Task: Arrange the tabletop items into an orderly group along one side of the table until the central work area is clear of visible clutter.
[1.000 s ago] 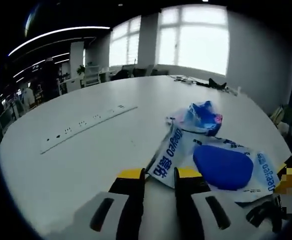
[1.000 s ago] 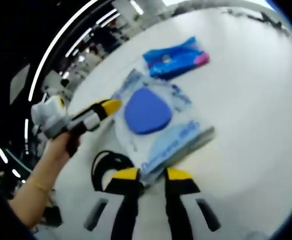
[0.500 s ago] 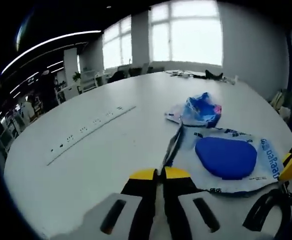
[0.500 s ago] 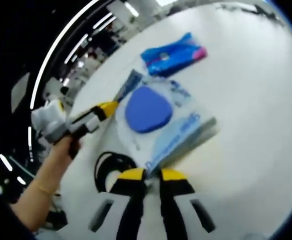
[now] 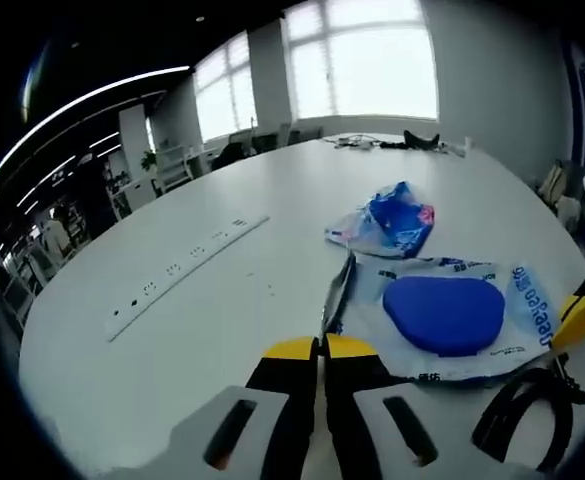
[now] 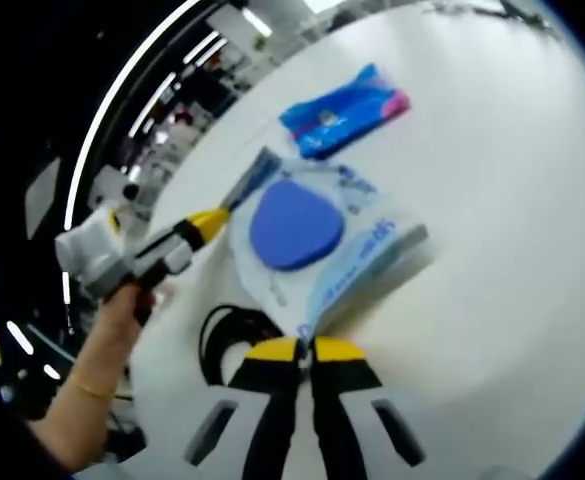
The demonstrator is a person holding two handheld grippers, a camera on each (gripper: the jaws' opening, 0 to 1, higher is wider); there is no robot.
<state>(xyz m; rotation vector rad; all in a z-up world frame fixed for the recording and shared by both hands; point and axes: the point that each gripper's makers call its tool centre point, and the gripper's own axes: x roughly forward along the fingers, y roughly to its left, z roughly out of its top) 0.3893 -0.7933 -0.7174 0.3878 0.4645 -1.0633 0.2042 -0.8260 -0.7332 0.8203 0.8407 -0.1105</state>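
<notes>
A clear plastic packet [image 5: 442,315] [image 6: 317,245] with blue print and a blue oval pad inside lies on the white table [image 5: 222,290]. My left gripper [image 5: 320,348] [image 6: 215,217] is shut on the packet's near corner, which is pulled up into a thin edge. My right gripper [image 6: 306,349] is shut on the opposite corner; its yellow tip [image 5: 578,318] shows at the right of the left gripper view. Beyond the packet lies a blue, pink and white wrapper pack [image 5: 387,222] [image 6: 346,100]. A black coiled strap [image 5: 522,420] [image 6: 228,340] rests beside the packet.
A long white power strip [image 5: 187,270] is set into the table to the left. More small items [image 5: 402,140] lie at the table's far end by the windows. A person's hand and forearm [image 6: 97,370] hold the left gripper.
Both grippers have closed: the left on the packet's near corner, the right on the opposite corner. The packet's edges are lifted slightly off the table.
</notes>
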